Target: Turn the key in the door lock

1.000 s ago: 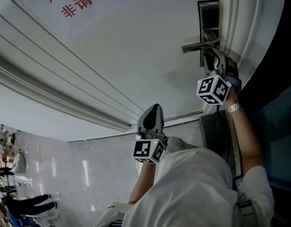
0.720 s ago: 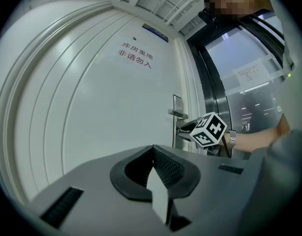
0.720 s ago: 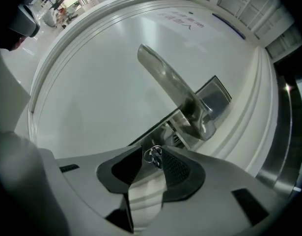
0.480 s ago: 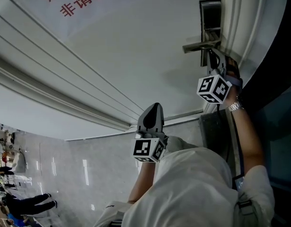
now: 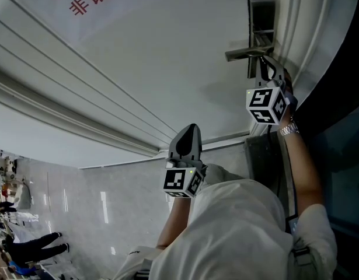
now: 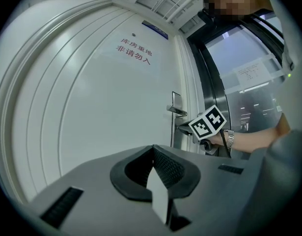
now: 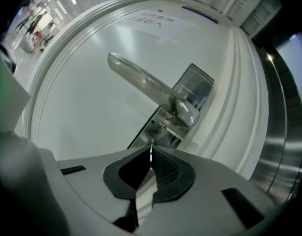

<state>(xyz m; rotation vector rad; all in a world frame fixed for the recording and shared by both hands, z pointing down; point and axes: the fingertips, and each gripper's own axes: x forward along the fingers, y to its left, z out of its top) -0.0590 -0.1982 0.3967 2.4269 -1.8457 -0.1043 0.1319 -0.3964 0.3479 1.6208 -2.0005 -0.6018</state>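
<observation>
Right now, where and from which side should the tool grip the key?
Grip the key by its thin flat head, which sticks out of the lock plate near the lever handle. Come straight at the door, pads on its flat faces. The right tool has just been closing on it.

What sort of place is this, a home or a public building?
Probably a public or commercial building's hallway, at a storeroom: the white door bears a red Chinese no-entry notice, a glossy tiled floor has people far off, and steel-framed glass stands beside the door.
</observation>
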